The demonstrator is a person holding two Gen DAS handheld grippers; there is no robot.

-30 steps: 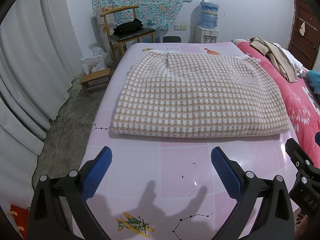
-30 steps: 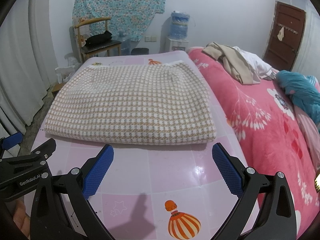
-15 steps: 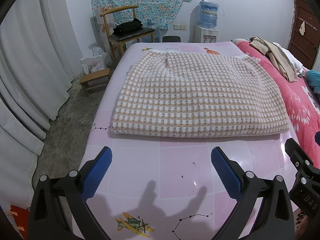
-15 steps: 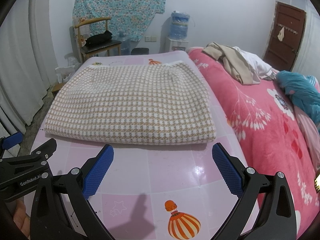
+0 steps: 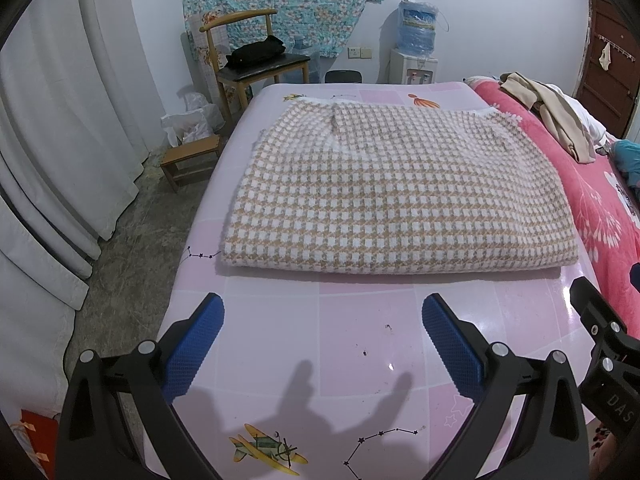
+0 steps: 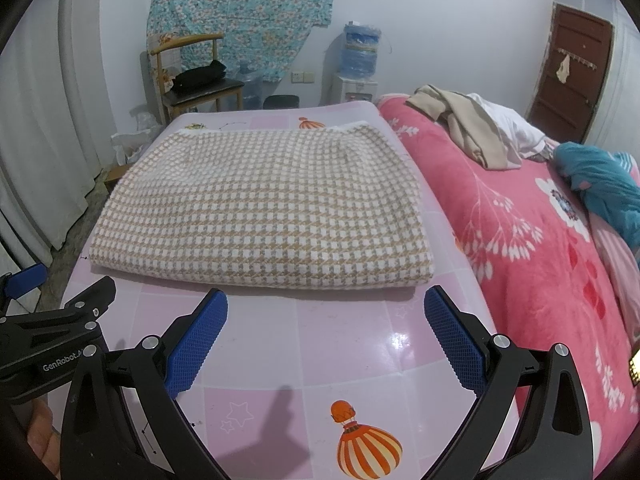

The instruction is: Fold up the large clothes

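Nothing is shifting since a second ago: the folded beige-and-white houndstooth woven garment (image 5: 396, 192) is lying at twelve o'clock on the glossy pink patterned table (image 5: 352, 344). The left gripper (image 5: 322, 334) and right gripper (image 6: 326, 330) are still hovering, jaws spread and empty, suggesting a pause before another fold.

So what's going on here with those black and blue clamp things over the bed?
A person holds a two-finger gripper in each hand and is folding large clothes. Right now the left gripper and the right gripper both hover open above the pink table cover, holding nothing. The checked beige-and-white garment lies just ahead of them as a neat folded rectangle. More clothes sit piled on the pink blanket to the right.
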